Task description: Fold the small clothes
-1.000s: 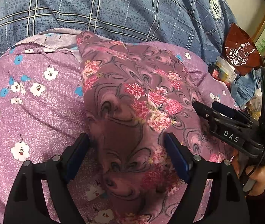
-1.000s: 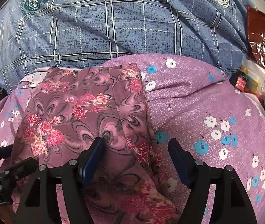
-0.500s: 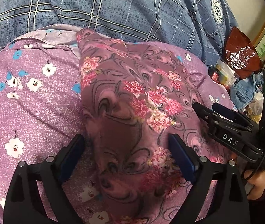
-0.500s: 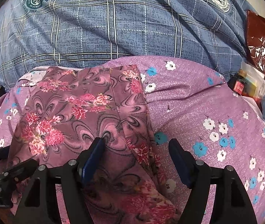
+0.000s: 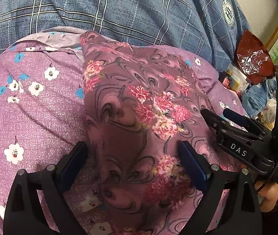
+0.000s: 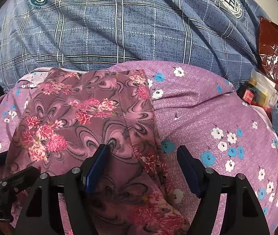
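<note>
A mauve garment (image 5: 139, 105) with pink flower and swirl print lies folded in a long strip on a purple flowered cloth (image 5: 31, 117). It also shows in the right wrist view (image 6: 92, 117). My left gripper (image 5: 133, 150) is open, its jaws straddling the garment's near left part just above it. My right gripper (image 6: 142, 153) is open over the garment's right edge, also seen from the side in the left wrist view (image 5: 215, 115). Neither holds cloth.
A blue checked bedcover (image 6: 119, 23) lies behind the purple cloth (image 6: 217, 117). At the right edge are a red foil bag (image 6: 276, 52), small jars and boxes (image 6: 256, 96) and blue fabric (image 5: 260, 96). The left gripper's body (image 6: 4, 184) shows at lower left.
Both grippers have shifted only slightly over the garment, staying open. The garment has not moved.
</note>
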Tool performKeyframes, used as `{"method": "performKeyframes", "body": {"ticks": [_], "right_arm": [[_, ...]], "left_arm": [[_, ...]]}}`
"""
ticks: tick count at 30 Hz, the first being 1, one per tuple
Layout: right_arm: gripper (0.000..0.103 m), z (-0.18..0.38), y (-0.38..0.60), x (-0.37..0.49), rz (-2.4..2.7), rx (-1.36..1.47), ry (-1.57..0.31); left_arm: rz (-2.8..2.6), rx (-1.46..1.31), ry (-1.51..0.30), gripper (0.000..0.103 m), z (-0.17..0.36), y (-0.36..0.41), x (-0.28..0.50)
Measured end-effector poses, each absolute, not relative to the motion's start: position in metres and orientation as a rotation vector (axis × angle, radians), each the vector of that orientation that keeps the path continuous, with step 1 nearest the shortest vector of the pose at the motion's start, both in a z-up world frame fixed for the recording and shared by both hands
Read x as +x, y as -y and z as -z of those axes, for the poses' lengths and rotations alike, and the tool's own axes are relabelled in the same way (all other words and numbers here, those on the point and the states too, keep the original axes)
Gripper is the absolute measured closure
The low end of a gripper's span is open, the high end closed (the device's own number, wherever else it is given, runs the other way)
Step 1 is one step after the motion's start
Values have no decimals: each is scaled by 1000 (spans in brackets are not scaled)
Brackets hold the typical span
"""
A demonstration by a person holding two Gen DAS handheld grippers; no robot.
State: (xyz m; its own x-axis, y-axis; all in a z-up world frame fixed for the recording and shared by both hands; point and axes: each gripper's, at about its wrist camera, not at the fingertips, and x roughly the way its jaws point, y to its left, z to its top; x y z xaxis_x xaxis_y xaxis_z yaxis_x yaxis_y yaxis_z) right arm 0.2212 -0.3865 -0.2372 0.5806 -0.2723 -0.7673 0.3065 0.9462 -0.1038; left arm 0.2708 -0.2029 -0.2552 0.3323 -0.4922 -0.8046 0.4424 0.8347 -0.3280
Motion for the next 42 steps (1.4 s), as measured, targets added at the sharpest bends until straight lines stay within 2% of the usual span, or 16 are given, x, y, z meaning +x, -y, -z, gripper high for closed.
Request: {"method": "performKeyframes", "body": {"ticks": [10,17,22,23,24,26,27,28,29,31,34,42], "right_arm": [[29,230,391,221,242,47,-898],[29,251,469,221,9,587,-918],[27,274,481,230,-147,734,-924],[27,277,477,232,-187,768,-927],[26,279,471,235,-213,785,-921],[27,276,454,238,-208,716,-931],[33,274,447,239,-204,690,-942],[42,272,440,240,-183,671,-956],[45,270,437,240,-162,653,-956],[62,264,434,235,-131,627,-935],[71,255,432,228,-102,608,-904],[76,219,417,208,-85,521,-810]], "left_arm": [[641,-65,-1061,10,249,205,270],[627,-180,-1112,10,253,187,291],[688,-240,-1134,10,258,186,296],[690,-237,-1127,12,258,188,295],[700,-238,-1124,22,257,190,294],[697,-223,-1124,25,256,194,292],[692,-215,-1119,32,256,194,291],[674,-209,-1112,45,255,193,291],[666,-210,-1110,50,254,191,292],[665,-243,-1105,63,251,186,293],[668,-255,-1091,71,244,184,292],[679,-210,-1019,74,209,177,276]]}}
